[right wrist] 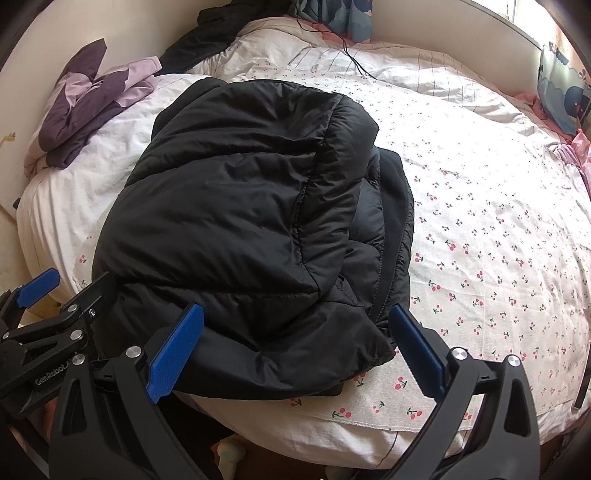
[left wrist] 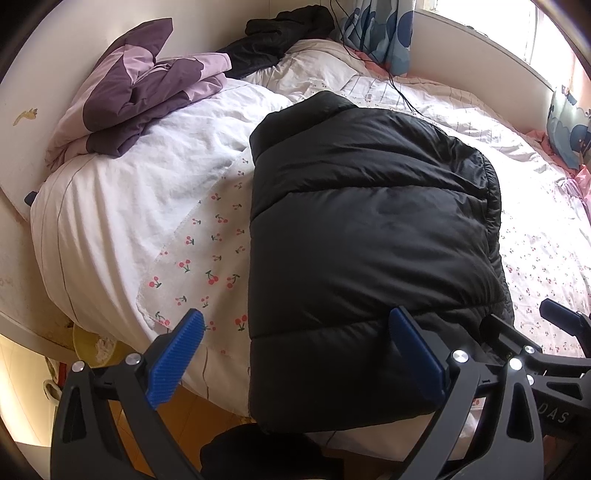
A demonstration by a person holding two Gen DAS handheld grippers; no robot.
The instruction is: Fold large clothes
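Note:
A black puffer jacket (left wrist: 362, 229) lies folded into a thick rectangle on the cherry-print bed cover (left wrist: 207, 258), its near end hanging over the bed edge. It also shows in the right wrist view (right wrist: 243, 221), with a sleeve and inner lining showing at its right side. My left gripper (left wrist: 295, 354) is open and empty, hovering over the jacket's near left corner. My right gripper (right wrist: 295, 350) is open and empty over the jacket's near right end. Each gripper appears at the edge of the other's view.
A folded purple quilt (left wrist: 140, 96) sits at the far left of the bed. Dark clothing (left wrist: 280, 33) lies at the headboard, with a black cable (left wrist: 399, 88) and patterned pillows (left wrist: 569, 129) near the window side. The floor lies below the bed edge.

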